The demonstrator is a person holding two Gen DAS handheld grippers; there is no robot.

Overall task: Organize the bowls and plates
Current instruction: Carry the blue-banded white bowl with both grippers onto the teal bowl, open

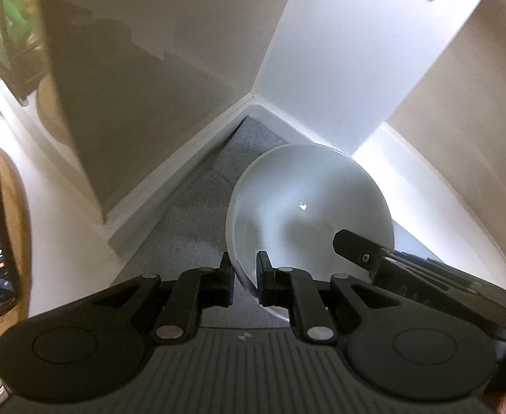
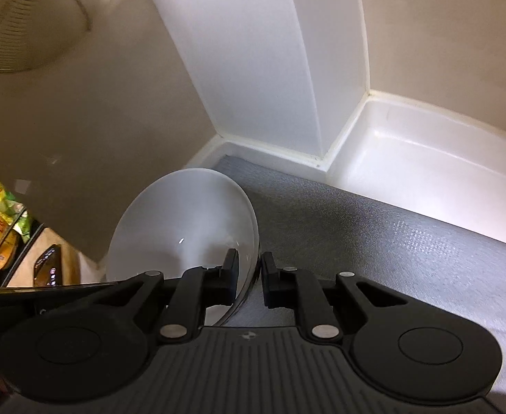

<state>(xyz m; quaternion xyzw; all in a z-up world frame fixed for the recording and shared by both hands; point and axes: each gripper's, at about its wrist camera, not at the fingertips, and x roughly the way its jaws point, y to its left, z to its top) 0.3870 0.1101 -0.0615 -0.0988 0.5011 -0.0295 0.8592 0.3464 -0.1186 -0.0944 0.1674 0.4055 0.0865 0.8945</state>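
Glossy white ceramic bowl [image 1: 308, 214] [image 2: 184, 220] sits tilted over my grey textured shelf liner [image 2: 373, 241], its rim pinched on opposite sides by my left gripper [image 1: 245, 276] and right gripper [image 2: 249, 272].

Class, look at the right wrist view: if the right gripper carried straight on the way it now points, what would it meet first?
The right gripper is clamped on the white bowl's rim, so the bowl leads. Ahead lies grey liner, then probably the white pillar's base; depth is unclear.

R tongs [image 2: 250, 269] pinching bowl [image 2: 184, 217] rim, grey liner [image 2: 373, 241]
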